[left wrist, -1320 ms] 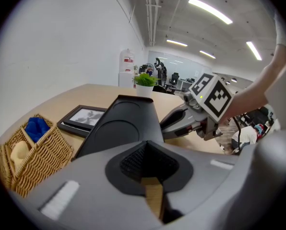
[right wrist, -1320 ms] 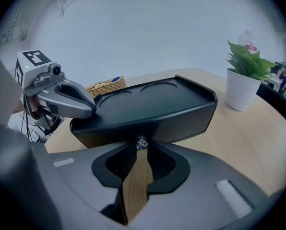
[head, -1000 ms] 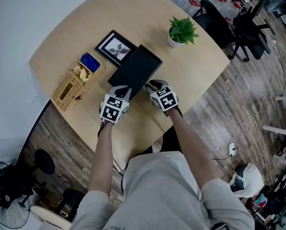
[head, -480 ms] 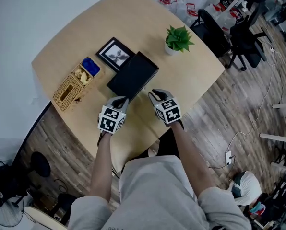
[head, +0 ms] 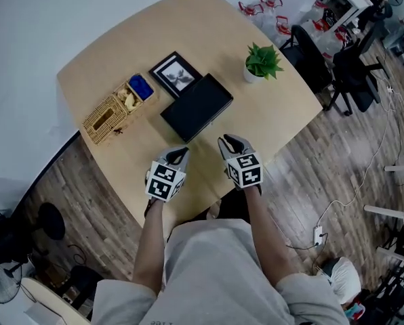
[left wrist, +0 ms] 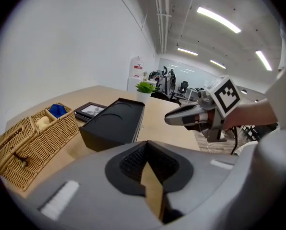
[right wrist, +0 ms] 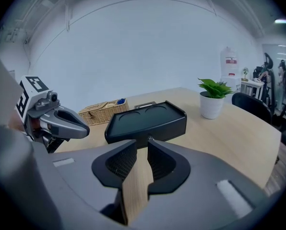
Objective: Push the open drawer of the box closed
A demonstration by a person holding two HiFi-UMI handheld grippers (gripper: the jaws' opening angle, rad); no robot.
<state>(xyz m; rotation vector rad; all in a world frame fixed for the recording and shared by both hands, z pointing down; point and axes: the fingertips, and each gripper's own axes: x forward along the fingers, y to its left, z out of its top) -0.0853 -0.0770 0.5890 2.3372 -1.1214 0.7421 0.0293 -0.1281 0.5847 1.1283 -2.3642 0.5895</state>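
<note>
The black box (head: 196,107) lies near the middle of the table (head: 283,114), turned at a slant to the table edges, with one long side facing the near edge where the person stands. Its drawer front looks flush with the body; in the right gripper view a small knob sits at the middle of that face, and no gap shows around it.

Both tools hover over the bare strip of table between the box and the near edge, apart from the box and from each other. The left tool (head: 179,154) has its tips closed together with nothing between them; only a thin wedge of tabletop shows behind the tips. The right tool (head: 228,141) has its jaws a narrow slit apart, empty, with wood grain showing through, and it points at the knob side of the box.

A wicker basket (head: 110,117) lies along the left edge, holding a blue item (head: 141,85) and a pale yellow item (head: 127,99). A picture frame (head: 176,73) lies flat just beside the box's far left corner. A potted plant (head: 261,63) stands near the right edge, well apart from the box.

Open tabletop lies to the right of the box as far as the right edge, and along the whole near edge.
</note>
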